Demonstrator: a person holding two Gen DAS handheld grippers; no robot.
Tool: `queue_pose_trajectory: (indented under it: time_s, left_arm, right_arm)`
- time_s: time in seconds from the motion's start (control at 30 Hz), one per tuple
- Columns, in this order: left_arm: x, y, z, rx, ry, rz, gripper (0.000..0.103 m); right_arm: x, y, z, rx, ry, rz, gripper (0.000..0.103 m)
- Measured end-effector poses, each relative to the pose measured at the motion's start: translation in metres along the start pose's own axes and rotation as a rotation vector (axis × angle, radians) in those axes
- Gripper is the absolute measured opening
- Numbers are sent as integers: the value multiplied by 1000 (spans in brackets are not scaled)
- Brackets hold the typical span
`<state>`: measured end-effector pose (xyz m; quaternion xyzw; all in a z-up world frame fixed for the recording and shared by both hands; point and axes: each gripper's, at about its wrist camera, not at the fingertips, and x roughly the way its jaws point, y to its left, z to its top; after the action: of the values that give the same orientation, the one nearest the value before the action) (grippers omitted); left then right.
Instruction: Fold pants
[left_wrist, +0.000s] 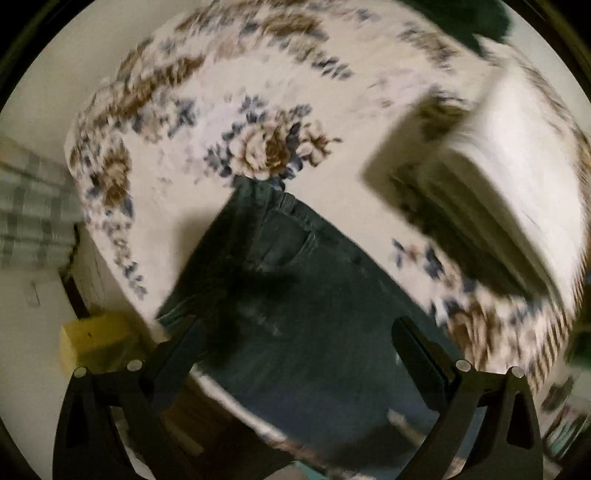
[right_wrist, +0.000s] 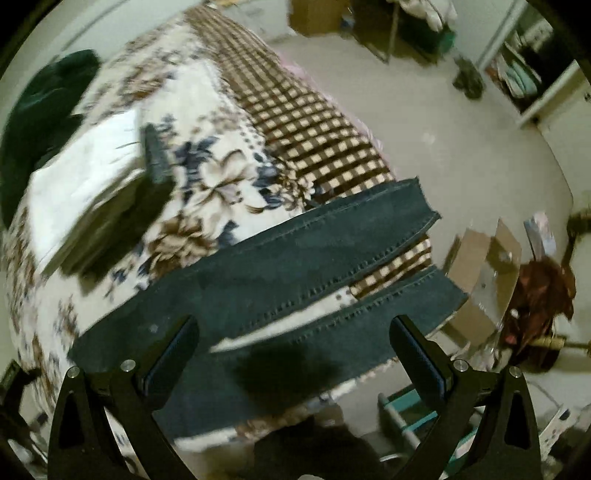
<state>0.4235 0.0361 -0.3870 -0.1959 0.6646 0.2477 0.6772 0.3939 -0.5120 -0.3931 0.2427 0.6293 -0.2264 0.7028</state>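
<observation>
Dark blue jeans lie spread on a bed with a floral blanket. The left wrist view shows the waist and pocket end of the jeans (left_wrist: 295, 280). My left gripper (left_wrist: 295, 328) is open and empty, hovering above them. The right wrist view shows the two legs of the jeans (right_wrist: 288, 258) lying side by side, their hems reaching the bed's right edge. My right gripper (right_wrist: 291, 328) is open and empty above the nearer leg.
A stack of folded white and dark clothes (left_wrist: 498, 192) lies on the floral blanket (left_wrist: 258, 92), also in the right wrist view (right_wrist: 85, 188). A dark garment (right_wrist: 40, 110) sits at the far end. A checked cover (right_wrist: 306, 122), cardboard (right_wrist: 480, 266) and floor clutter lie beside the bed.
</observation>
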Motion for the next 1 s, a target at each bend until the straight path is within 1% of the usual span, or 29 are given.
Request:
queue_pose_trajectory:
  time_s: [0.07, 0.13, 0.17, 0.27, 0.3, 0.33, 0.4, 0.43, 0.47, 0.5, 0.53, 0.57, 0.6, 0.67, 0.73, 0.77, 0.8, 0.83, 0.87, 0.93, 1.0]
  left_arm:
    - [42, -5, 25, -77, 48, -10, 103]
    - [79, -8, 44, -138, 91, -18, 102]
    - [101, -8, 54, -171, 117, -15, 99]
    - [143, -9, 74, -233, 160, -26, 90]
    - [152, -9, 78, -252, 147, -36, 87]
    - [161, -9, 81, -259, 146, -47, 82]
    - [169, -13, 83, -246, 124, -39, 63]
    - [169, -14, 81, -225, 107, -37, 37]
    - [167, -14, 77, -213, 91, -55, 25]
    - [163, -12, 73, -207, 65, -83, 24]
    - [155, -9, 67, -203, 32, -115, 17]
    - [148, -4, 60, -203, 8, -146, 14]
    - [140, 2, 54, -206, -16, -180, 13]
    - [128, 9, 44, -199, -40, -226, 12]
    - [120, 13, 37, -165, -47, -264, 12]
    - [114, 17, 33, -147, -56, -290, 12]
    - [111, 21, 29, -140, -64, -308, 12]
    - [104, 25, 25, -126, -73, -328, 12]
    - [97, 29, 18, -99, -82, -345, 12]
    - [103, 46, 11, -97, -98, -377, 12]
    - [94, 60, -2, -102, -112, -412, 12]
  right_arm:
    - [38, 5, 24, 45, 29, -25, 103]
    - [70, 4, 38, 84, 54, -61, 103]
    - [93, 4, 50, 111, 73, -78, 103]
    - [138, -3, 70, 157, 111, -116, 103]
    - [155, -5, 77, 172, 123, -132, 103]
    - [170, -8, 84, 188, 134, -149, 103]
    - [191, -16, 92, 219, 153, -166, 103]
    - [202, -20, 96, 242, 169, -167, 103]
    - [210, -24, 98, 263, 182, -164, 103]
    - [219, -27, 100, 284, 197, -154, 103]
    - [227, -30, 103, 302, 212, -145, 103]
    - [234, -33, 104, 319, 221, -137, 102]
    - [238, -35, 105, 332, 228, -129, 98]
    - [247, -40, 107, 353, 247, -106, 84]
    - [252, -47, 104, 367, 263, -78, 47]
    - [251, -51, 102, 379, 252, -54, 40]
    - [246, -55, 100, 389, 224, -34, 20]
    - [242, -60, 97, 390, 206, -21, 11]
    - [235, -64, 93, 385, 185, 0, 9]
    - [220, -71, 85, 362, 151, 30, 7]
    - [200, -78, 71, 330, 118, 59, 6]
